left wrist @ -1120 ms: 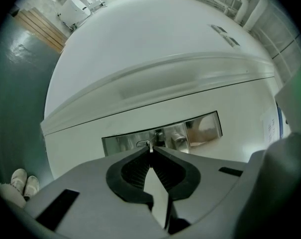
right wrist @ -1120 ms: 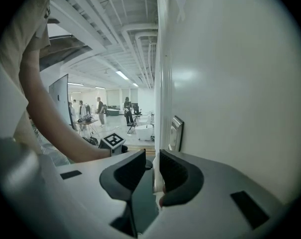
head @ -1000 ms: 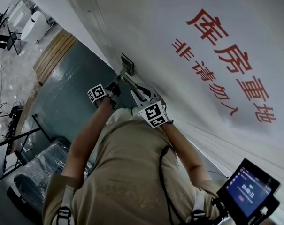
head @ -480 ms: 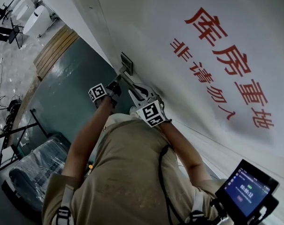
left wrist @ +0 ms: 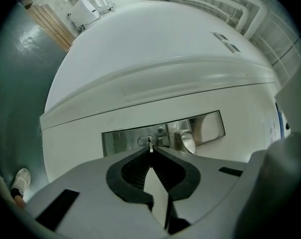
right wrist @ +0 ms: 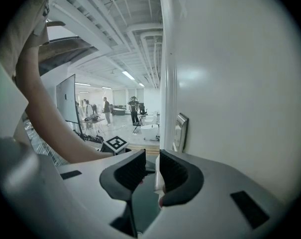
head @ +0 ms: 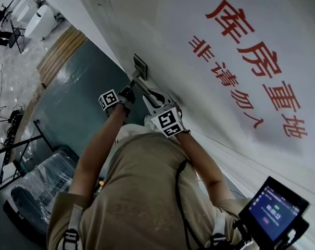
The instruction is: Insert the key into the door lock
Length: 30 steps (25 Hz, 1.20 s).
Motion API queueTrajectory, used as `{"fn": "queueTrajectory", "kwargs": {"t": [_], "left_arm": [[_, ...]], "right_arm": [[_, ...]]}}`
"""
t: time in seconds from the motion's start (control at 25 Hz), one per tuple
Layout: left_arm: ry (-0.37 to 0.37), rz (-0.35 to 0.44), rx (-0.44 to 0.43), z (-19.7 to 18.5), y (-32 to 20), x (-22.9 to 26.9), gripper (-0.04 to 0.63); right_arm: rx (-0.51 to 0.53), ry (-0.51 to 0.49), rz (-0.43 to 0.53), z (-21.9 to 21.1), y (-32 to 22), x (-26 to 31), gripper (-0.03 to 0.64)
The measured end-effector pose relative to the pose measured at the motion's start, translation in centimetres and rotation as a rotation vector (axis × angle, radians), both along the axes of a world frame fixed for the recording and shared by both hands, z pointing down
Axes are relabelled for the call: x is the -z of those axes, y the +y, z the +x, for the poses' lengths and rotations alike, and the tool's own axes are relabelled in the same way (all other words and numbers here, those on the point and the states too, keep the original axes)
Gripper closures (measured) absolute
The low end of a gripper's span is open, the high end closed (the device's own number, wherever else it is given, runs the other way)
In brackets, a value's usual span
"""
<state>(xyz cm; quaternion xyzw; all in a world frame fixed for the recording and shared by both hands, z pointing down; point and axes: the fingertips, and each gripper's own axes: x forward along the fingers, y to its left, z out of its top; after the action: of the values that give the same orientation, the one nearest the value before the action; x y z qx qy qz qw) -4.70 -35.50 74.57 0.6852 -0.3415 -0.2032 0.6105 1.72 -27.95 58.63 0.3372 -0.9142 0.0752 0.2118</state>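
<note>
clamping the key (left wrist: 150,145) in the left gripper (left wrist: 150,152), tip at the keyhole (left wrist: 145,141), right gripper (right wrist: 151,157) parted and empty, probably needing a straight push in

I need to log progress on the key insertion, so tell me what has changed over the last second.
Nothing visibly moved. The left gripper stays shut on the thin silver metal key, whose tip sits at the keyhole of the rectangular brushed-steel lock plate on the white door. The right gripper still waits beside the door, jaws slightly apart, holding nothing.
</note>
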Motion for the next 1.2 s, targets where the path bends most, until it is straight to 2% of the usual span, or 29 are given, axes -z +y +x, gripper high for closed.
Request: {"fn": "queueTrajectory", "kwargs": {"t": [0.6,1.2], "left_arm": [[0.032,-0.002,0.052,0.14,-0.62,-0.38,0.563],[0.02,0.026,0.042,0.02,-0.64,-0.36,0.563]], "right_arm": [[0.016,0.017,-0.006,0.52,0.46,-0.48,0.529],[0.018,0.014,0.011,0.32,-0.13,0.04,0.529]]}}
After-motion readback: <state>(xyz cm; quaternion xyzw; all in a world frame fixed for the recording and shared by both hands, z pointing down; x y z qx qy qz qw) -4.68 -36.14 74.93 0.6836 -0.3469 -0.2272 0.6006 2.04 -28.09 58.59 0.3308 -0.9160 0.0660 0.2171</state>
